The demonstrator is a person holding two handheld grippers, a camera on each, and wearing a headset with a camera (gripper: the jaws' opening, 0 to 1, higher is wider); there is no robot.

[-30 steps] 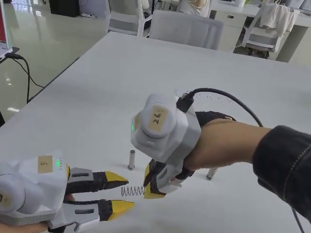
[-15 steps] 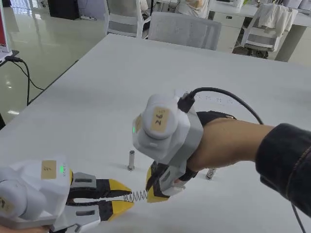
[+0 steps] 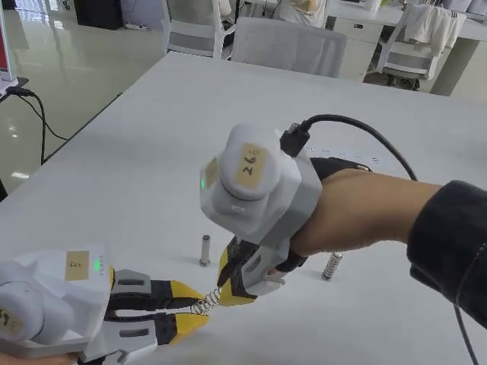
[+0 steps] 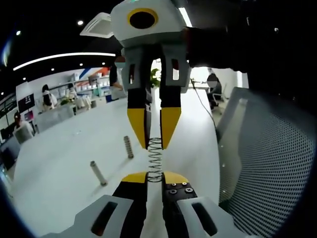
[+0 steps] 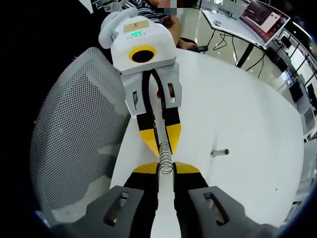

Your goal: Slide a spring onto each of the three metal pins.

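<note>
A small steel spring is stretched between my two grippers, just above the white table. At the bottom left, my left gripper is shut on one end of it. From above, my right gripper is shut on the other end. A bare metal pin stands just behind the grippers. To the right of my right hand, another pin wearing a spring stands upright.
A black cable runs from the right gripper back across the table. Grey mesh chairs stand at the table's far edge, and another mesh chair is close to the near side. The table's left edge drops to the floor.
The left gripper, open a second ago, has shut on the spring's free end. The right gripper has lifted and tilted slightly, and the spring now slants upward.
</note>
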